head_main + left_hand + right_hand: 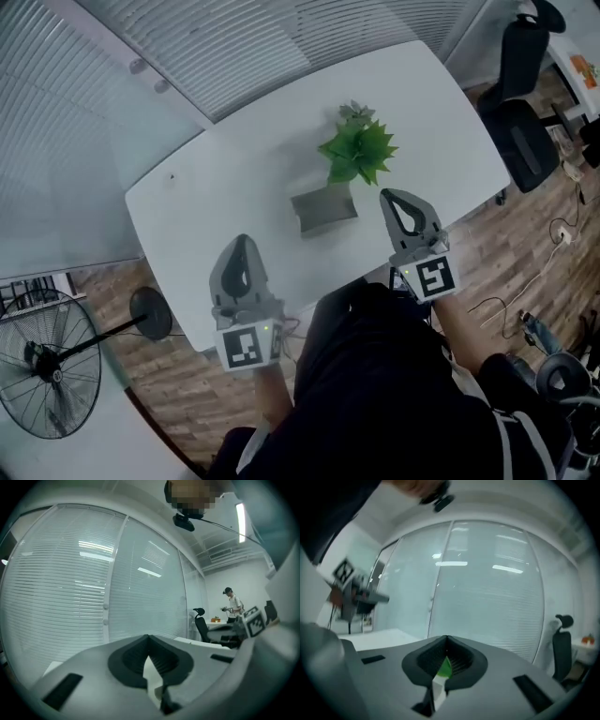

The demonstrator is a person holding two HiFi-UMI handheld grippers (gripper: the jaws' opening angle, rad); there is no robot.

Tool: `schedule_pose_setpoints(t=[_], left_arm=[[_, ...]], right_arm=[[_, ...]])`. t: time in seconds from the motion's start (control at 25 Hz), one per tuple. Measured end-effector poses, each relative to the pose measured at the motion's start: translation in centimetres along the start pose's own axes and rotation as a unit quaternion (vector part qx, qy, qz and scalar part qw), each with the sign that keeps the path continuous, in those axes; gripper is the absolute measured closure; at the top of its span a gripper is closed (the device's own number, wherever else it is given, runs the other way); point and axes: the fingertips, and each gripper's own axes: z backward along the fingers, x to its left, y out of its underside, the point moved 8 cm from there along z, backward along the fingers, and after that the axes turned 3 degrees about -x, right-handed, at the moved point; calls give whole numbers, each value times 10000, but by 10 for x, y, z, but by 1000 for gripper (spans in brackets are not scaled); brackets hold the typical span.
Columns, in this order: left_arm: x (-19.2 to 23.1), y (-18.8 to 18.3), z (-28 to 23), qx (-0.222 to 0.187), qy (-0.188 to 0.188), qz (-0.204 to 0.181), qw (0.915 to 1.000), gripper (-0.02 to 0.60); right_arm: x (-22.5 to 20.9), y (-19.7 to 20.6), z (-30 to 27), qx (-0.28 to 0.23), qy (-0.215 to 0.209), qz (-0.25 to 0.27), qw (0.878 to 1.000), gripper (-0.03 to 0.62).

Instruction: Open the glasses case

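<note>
The grey glasses case (323, 208) lies on the white table (216, 187), just in front of a potted green plant (356, 150). I cannot tell whether its lid is up. My left gripper (242, 240) hovers over the table's near edge, left of the case and apart from it, its jaws shut with nothing in them. My right gripper (387, 195) is held level just right of the case, also shut and empty. In the left gripper view the left gripper (149, 637) shows its tips meeting. The right gripper view shows the right gripper (446, 638) the same way, with green leaf visible through its jaw hollow.
A glass wall with blinds (234, 47) runs behind the table. A floor fan (47, 361) stands at the lower left. Black office chairs (520, 103) and cables (553, 244) are on the wooden floor at the right. A person (233, 604) stands far off.
</note>
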Motion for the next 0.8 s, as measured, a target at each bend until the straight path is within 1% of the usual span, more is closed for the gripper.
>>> schedule_pose_setpoints(t=[0.08,0.16,0.2,0.28,0.48,0.56,0.8], left_arm=[[-3,-7,-1,-119,51,-47,9999,583],[-9,-13,-3,-198,86,-82,9997,583],[-11,-14,-4,-221,118,-98,9996,583],[-17,-14,-7,-231,193,-121,9995,583],[-19,-16,-9,-235,208,-171,9994,583],[-20,-19,-11,-268,213,-223,9992,583],[-29,-22,-15,-326,303,-422,9981,583]], right_arm=[[-9,-37,22,-379,280,-726,9962,577],[-13,-55,37,-678,520,-1144,9898,577],[-14,-59,41,-741,582,-1225,9880,577],[-15,-61,47,-719,587,-1105,9895,577],[-10,-68,55,-581,634,-405,9955,577],[-9,-72,55,-535,657,-230,9961,579],[-14,-71,55,-508,640,-270,9963,579]])
